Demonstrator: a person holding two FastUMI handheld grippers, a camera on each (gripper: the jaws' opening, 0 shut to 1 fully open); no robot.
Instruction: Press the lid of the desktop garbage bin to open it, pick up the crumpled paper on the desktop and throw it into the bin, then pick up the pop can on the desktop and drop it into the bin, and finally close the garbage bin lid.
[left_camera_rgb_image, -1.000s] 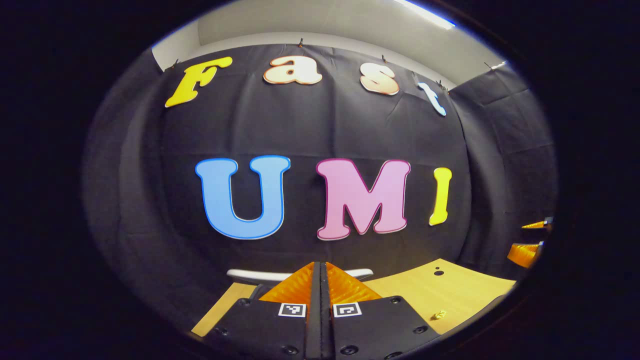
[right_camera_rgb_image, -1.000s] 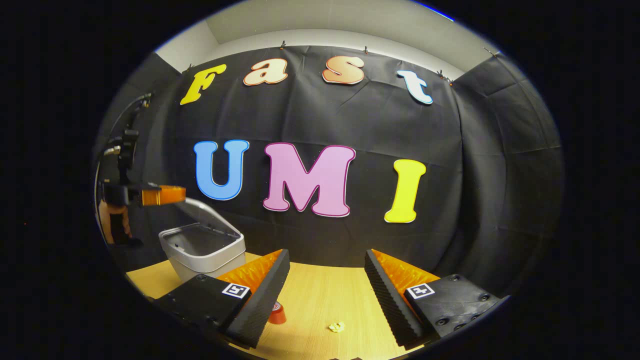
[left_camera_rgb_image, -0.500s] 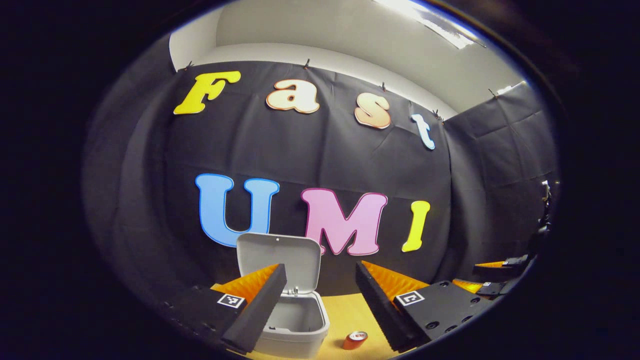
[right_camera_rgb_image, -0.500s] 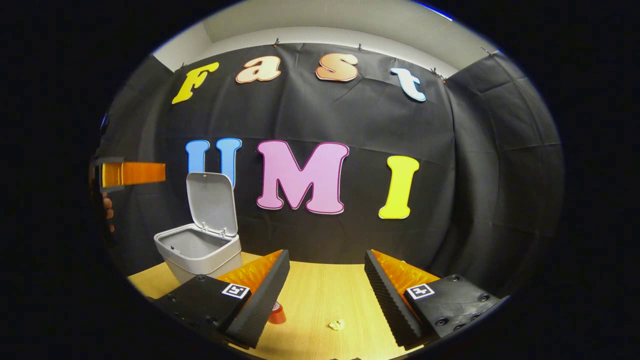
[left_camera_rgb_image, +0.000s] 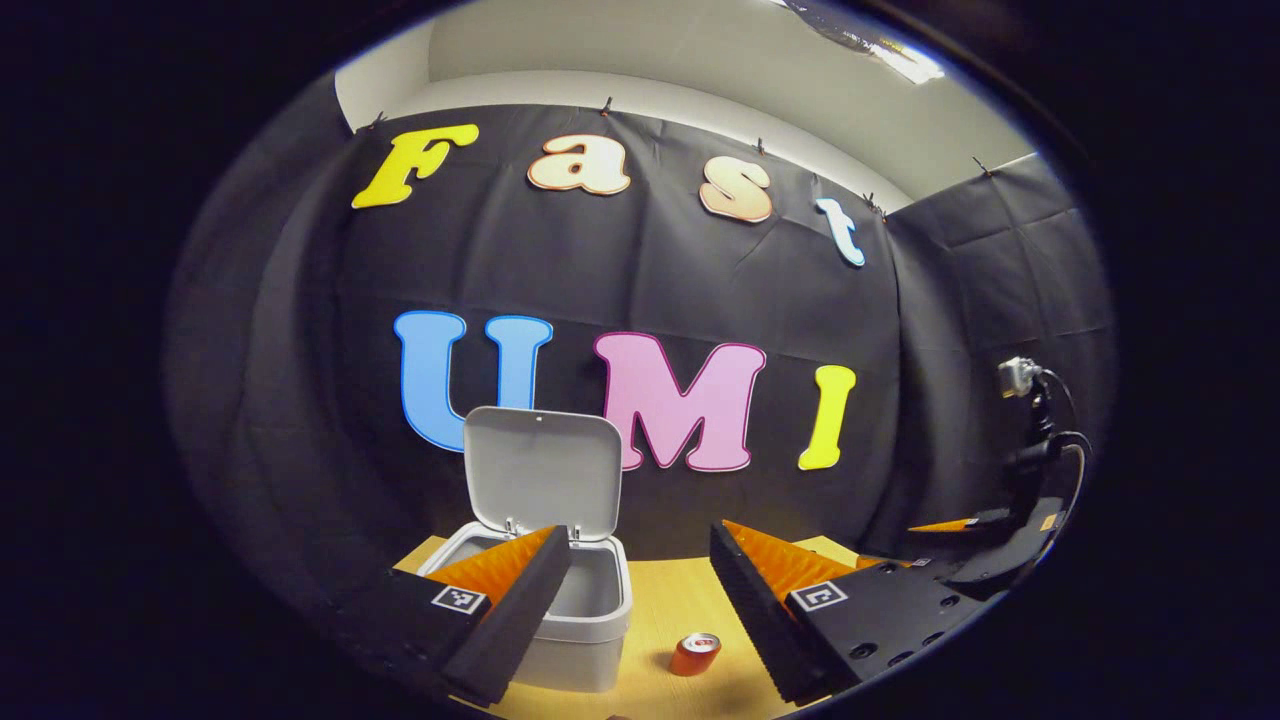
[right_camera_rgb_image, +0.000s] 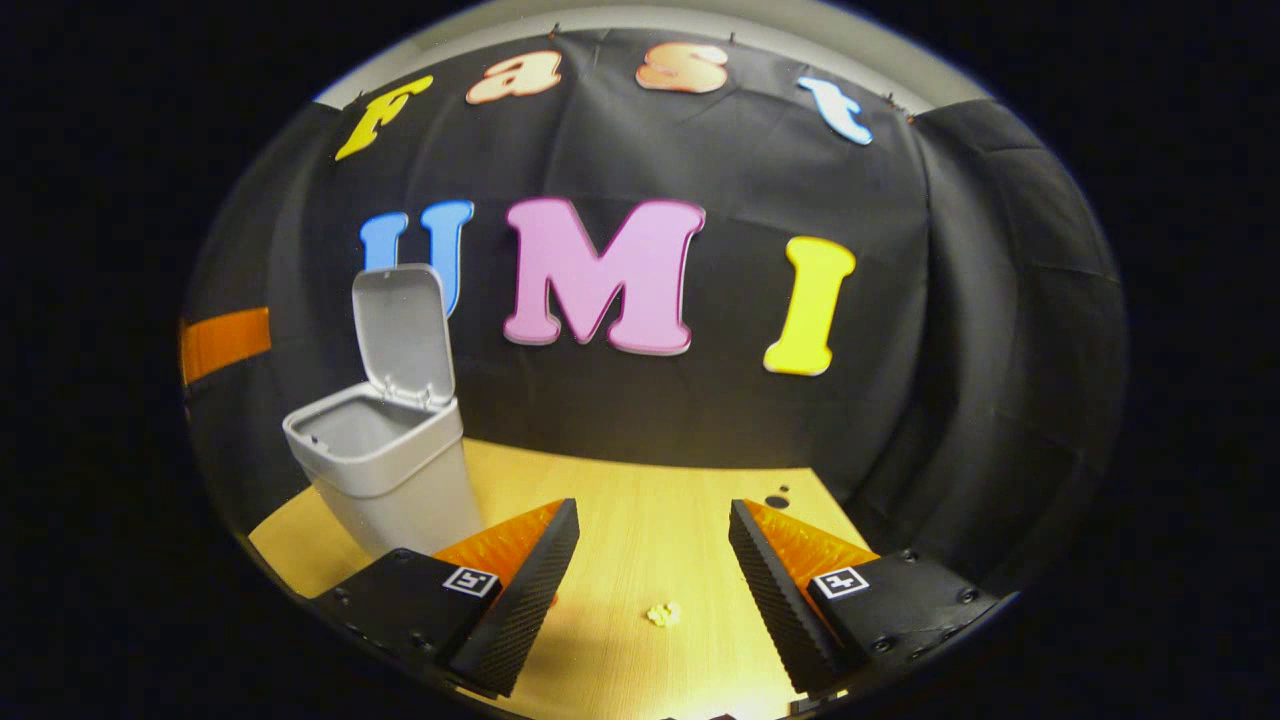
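The garbage bin (right_camera_rgb_image: 385, 480) is seen with its lid (right_camera_rgb_image: 402, 335) raised upright, so the opening step is judged done and the crumpled paper (right_camera_rgb_image: 662, 613) is next. The right hand-held gripper (right_camera_rgb_image: 652, 570) is held wide open and empty above the surface (right_camera_rgb_image: 650, 500), with the paper lying just ahead between its fingers and the bin off to its left. The left hand-held gripper (left_camera_rgb_image: 640, 600) is likewise spread and empty, the bin and the pop can (left_camera_rgb_image: 695, 654) before it; a descent onto the paper and a gentle closing are called for.
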